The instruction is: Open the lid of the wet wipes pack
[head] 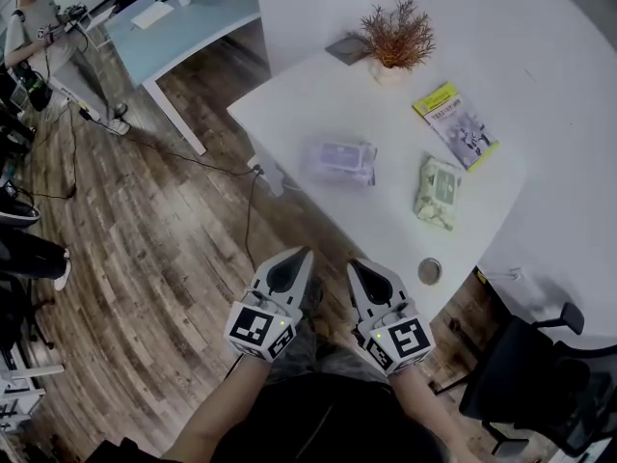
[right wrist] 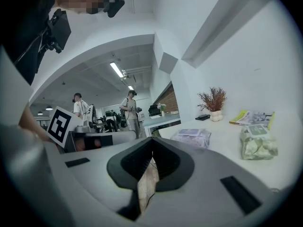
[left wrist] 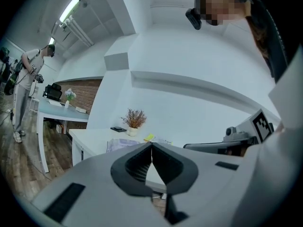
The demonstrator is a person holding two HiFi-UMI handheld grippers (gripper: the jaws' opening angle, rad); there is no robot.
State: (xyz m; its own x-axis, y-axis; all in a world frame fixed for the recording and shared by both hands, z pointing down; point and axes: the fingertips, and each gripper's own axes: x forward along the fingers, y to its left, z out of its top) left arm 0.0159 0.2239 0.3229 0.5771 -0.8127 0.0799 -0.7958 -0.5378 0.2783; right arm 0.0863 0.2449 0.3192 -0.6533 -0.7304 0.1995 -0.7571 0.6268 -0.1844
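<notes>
Head view: the white worktop (head: 318, 114) is stretching ahead of the left tool (head: 305, 253) and right tool (head: 353, 264), both hovering off its near edge with jaws pressed together, empty. The lilac wet wipes pack (head: 342, 160) is lying well beyond both tools, with a green pack (head: 439, 191) sitting to its right.

Pale grey wedge shells on left gripper (head: 305, 252) and right gripper (head: 353, 264); black jaw linings; rear cube (head: 260, 328) of black-and-white square markers each. Dark top (head: 318, 422).
</notes>
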